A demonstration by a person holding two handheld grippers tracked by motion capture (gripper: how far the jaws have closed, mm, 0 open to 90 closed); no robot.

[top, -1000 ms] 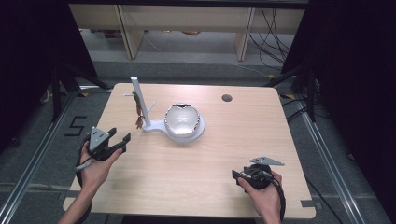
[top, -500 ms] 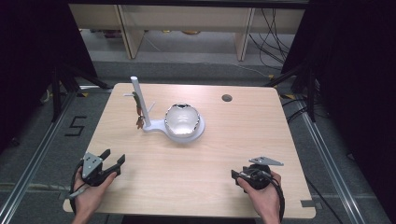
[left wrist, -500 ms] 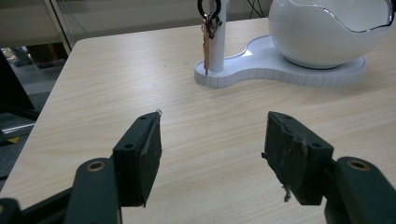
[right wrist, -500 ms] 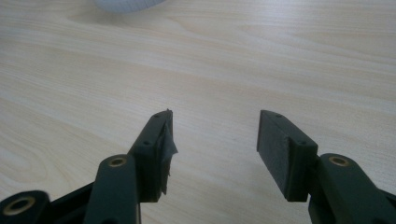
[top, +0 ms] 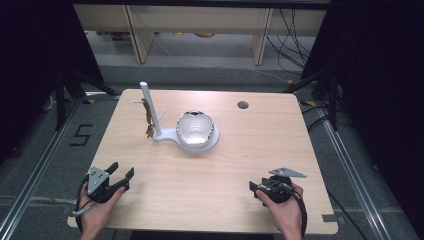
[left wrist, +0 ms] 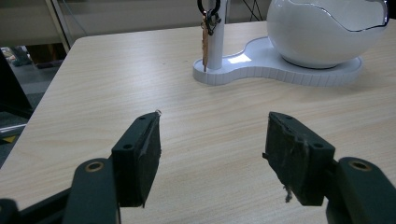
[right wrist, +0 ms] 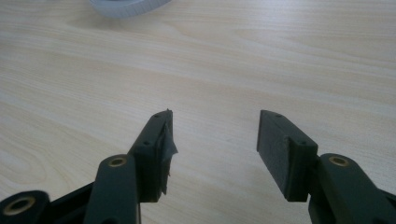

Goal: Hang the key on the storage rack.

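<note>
**On the table: two idle grippers and a stand with a bowl**

Across the middle of the high view lies a pale wooden table (top: 210,165), rectangular with rounded corners and a small dark round hole (top: 243,105) near its far edge. Grey floor surrounds it, with wooden shelf legs and loose cables beyond the far side and dark curtains at both flanks; a "5" (top: 80,135) is marked on the floor at the left. Toward the far left of the tabletop stands a white base (top: 167,136) carrying a white round bowl (top: 196,129) with a glossy, irregular rim; what the bowl contains cannot be told. From the same base rises a white post (top: 149,107), and a small brown charm (top: 148,122) on a dark ring hangs beside it, seen close in the left gripper view. Left gripper (top: 120,176) rests at the near left corner, jaws spread wide with only bare wood between them, having just been opening. Right gripper (top: 252,186) sits at the near right corner, jaws likewise apart and pinching nothing. Both grippers are well apart from the stand.
</note>
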